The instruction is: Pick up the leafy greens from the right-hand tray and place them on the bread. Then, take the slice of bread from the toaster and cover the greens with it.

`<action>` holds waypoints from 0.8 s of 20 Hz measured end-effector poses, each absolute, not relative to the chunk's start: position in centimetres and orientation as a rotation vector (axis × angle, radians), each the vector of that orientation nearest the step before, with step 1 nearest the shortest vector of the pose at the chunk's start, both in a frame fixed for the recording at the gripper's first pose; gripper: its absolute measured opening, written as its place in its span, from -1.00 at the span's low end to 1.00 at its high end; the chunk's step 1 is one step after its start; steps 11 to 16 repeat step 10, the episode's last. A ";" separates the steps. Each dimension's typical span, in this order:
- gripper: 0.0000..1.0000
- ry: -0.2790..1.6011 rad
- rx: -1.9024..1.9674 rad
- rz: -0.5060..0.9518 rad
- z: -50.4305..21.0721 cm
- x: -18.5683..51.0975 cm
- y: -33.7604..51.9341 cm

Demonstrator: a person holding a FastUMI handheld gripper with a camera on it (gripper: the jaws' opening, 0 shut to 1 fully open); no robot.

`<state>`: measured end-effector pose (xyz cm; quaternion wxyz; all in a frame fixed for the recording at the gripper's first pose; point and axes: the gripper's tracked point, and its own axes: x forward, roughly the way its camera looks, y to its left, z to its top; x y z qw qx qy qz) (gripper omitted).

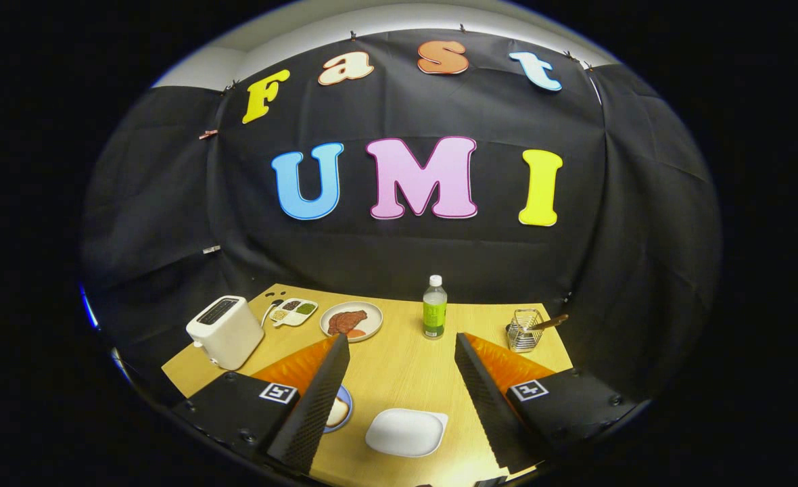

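Wall: you face black cloth, creased and pinned along its top edge.
Above: a pale wall or ceiling strip shows over the cloth.
Worktop: your light wood-grain worktop runs back to the cloth.
Light: even, soft shadows.

Lighting: even, fairly bright overhead light on the wooden table; the cloth wall behind takes little of it and reads dim, darkest toward its outer folds.
Shadows: soft and short — a faint one beside the toaster, another under the white tray.
Glare: mild sheen on the bottle and the wire basket; nothing blown out.
Focus: sharp at centre, slightly softer toward the rim.
Distortion: strong fisheye — table edges bow, the spread fingers of the gripper loom large and splayed.
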<state>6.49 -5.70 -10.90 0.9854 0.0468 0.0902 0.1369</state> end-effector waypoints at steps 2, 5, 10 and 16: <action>0.95 0.171 0.090 0.273 -10.8 6.6 -5.9; 0.95 0.173 0.094 0.277 -10.9 6.5 -5.5; 0.96 0.172 0.093 0.278 -11.1 6.7 -5.3; 0.96 0.172 0.093 0.278 -11.1 6.7 -5.3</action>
